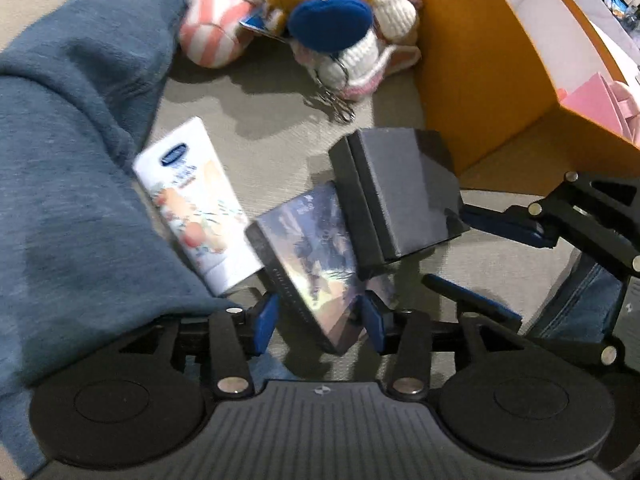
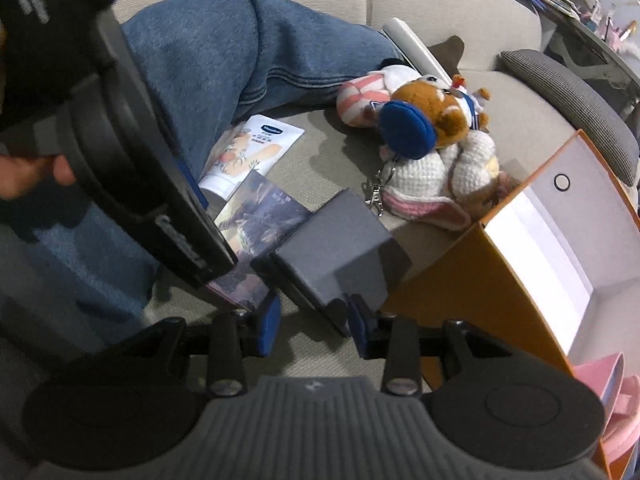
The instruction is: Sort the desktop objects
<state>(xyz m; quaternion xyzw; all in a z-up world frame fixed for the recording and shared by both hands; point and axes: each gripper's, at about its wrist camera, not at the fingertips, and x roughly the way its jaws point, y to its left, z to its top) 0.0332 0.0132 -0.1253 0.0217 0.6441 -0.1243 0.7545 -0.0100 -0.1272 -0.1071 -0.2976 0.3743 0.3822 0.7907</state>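
Left gripper [image 1: 320, 322] straddles a glossy box [image 1: 310, 258]; right gripper [image 2: 314, 326] straddles a matte box [image 2: 340, 256].

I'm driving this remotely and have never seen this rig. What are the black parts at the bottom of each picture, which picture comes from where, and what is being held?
Each picture comes from a fisheye camera on a handheld two-finger gripper, looking forward along its blue-padded fingers; the black parts are the gripper's own body.

Left view: the left gripper straddles the illustrated box, seemingly not yet clamped. The right gripper enters from the right at the dark grey box.

Right view: the right gripper brackets that dark grey box; grip uncertain. The big black shape on the left is the other gripper.

On the beige cushion lie a lotion tube, plush toys, blue clothing and an open orange box.
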